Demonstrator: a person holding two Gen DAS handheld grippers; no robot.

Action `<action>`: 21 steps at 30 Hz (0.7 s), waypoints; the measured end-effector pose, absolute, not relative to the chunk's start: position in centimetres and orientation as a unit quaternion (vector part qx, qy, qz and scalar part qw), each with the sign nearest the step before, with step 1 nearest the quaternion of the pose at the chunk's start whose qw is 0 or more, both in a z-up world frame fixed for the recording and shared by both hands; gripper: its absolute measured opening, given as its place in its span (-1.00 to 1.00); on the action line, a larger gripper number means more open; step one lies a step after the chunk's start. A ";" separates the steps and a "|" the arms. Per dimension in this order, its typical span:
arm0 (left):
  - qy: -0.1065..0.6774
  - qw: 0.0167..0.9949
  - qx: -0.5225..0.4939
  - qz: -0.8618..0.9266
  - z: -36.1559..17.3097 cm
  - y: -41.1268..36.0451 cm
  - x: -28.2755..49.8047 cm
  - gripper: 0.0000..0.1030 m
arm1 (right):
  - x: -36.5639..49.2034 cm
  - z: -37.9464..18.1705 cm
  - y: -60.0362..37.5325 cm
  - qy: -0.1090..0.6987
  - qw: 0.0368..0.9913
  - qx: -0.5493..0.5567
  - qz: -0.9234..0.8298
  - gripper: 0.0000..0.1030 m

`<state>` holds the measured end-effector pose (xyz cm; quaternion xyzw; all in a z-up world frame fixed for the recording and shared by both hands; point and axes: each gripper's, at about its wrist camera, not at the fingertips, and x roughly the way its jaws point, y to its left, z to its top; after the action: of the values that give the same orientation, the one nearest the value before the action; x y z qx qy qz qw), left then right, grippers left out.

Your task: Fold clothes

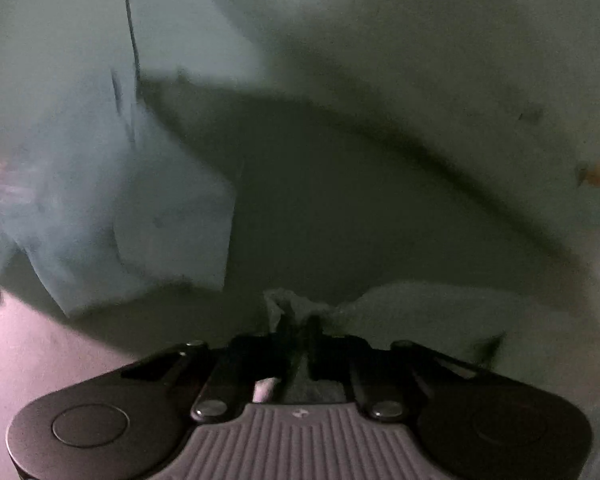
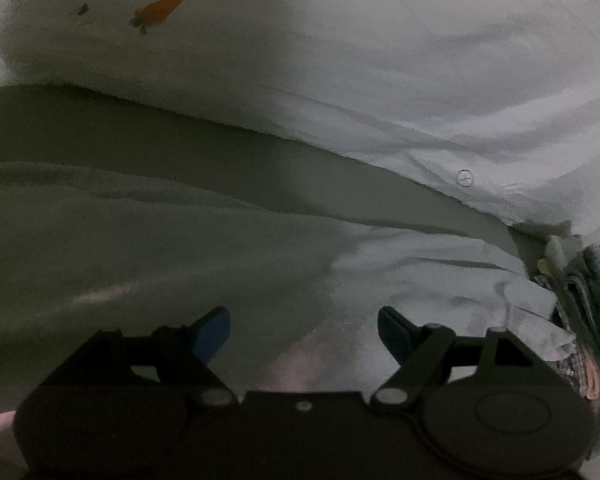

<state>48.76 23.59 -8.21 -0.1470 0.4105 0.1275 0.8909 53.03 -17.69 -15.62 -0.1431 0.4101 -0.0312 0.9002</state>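
A pale white garment [image 1: 440,60] printed with small orange carrots fills both views. My left gripper [image 1: 300,332] is shut on a bunched edge of this garment, and the cloth hangs lifted in front of it, casting a dark shadow beneath. In the right wrist view the same garment [image 2: 380,72] lies in folds with a button placket and a carrot print [image 2: 158,12]. My right gripper [image 2: 304,334] is open just above the cloth, its blue pads [image 2: 214,332] wide apart with nothing between them.
A pinkish surface [image 1: 28,360] shows at the lower left in the left wrist view. A stack of other folded clothes [image 2: 588,300] lies at the right edge in the right wrist view.
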 end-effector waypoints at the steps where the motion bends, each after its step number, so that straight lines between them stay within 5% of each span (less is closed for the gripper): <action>1: 0.380 0.905 -0.135 0.136 -5.8 23.1 48.5 -1.00 | 52.9 -15.4 -17.9 0.406 0.902 -0.142 -0.035 0.59; 7: 0.228 0.950 -0.068 0.202 4.9 23.7 49.6 -0.99 | 52.0 -13.7 -20.2 0.373 0.917 -0.123 -0.075 0.59; 15: 0.362 0.906 -0.148 0.163 -3.8 21.2 48.4 -0.63 | 51.3 -15.4 -25.8 0.385 0.907 -0.052 -0.164 0.57; 18: 0.435 0.877 -0.125 0.163 -8.1 18.5 45.9 -0.48 | 50.9 -17.1 -29.9 0.386 0.901 0.012 -0.199 -0.21; 21: 0.487 0.846 -0.120 0.180 -11.0 16.9 42.5 -0.23 | 51.4 -18.7 -33.4 0.397 0.887 0.052 -0.230 -0.27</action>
<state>42.54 16.92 -11.05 -0.1199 0.4873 0.1795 0.8461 51.42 -33.37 -18.72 0.0518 0.3967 -0.2304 0.8870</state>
